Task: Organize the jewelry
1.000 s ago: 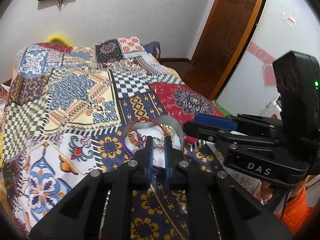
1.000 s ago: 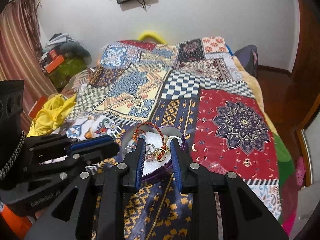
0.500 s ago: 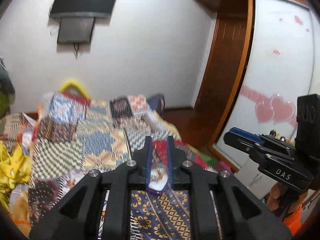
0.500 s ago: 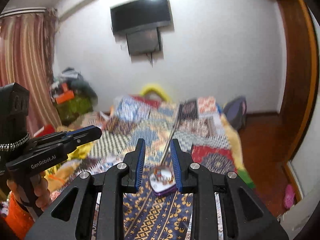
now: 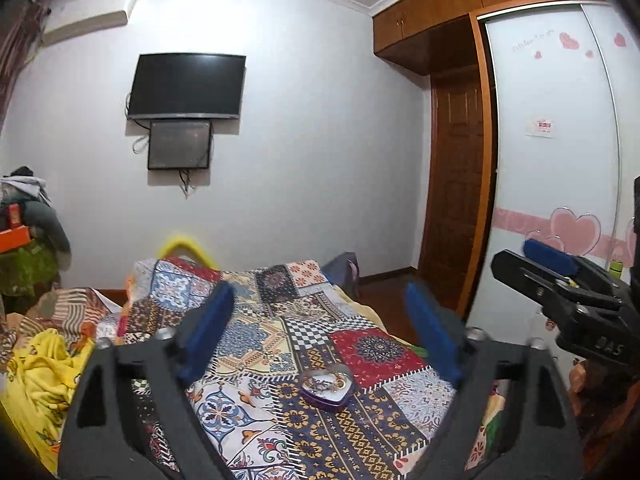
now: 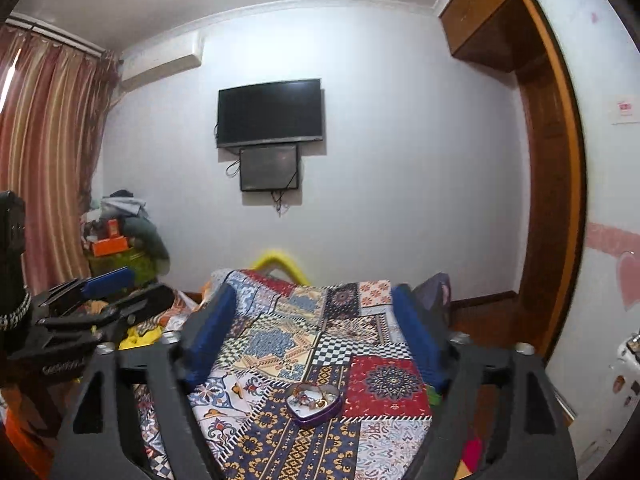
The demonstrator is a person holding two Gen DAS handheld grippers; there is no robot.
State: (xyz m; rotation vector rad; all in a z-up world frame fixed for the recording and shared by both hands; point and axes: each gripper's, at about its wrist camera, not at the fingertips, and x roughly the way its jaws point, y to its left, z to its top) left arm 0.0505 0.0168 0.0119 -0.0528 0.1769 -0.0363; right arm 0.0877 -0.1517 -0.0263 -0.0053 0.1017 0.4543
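Jewelry [image 5: 329, 381] sits tangled in the purple heart tin [image 5: 326, 398] on the patchwork bedspread [image 5: 256, 344]. Both our left gripper [image 5: 320, 336] and right gripper [image 6: 314, 332] are spread wide, empty, well above. Light, snaggy stuff, so we'd pinch one loop.

One heart-shaped jewelry tin [image 5: 327, 392] is sitting on one bed [image 5: 256, 344], pieces inside too small to count. Two grippers are showing: left gripper [image 5: 320, 334], right gripper [image 6: 316, 330], each spreading two blue pads. One TV [image 6: 270, 112], one yellow cloth [image 5: 38, 376].
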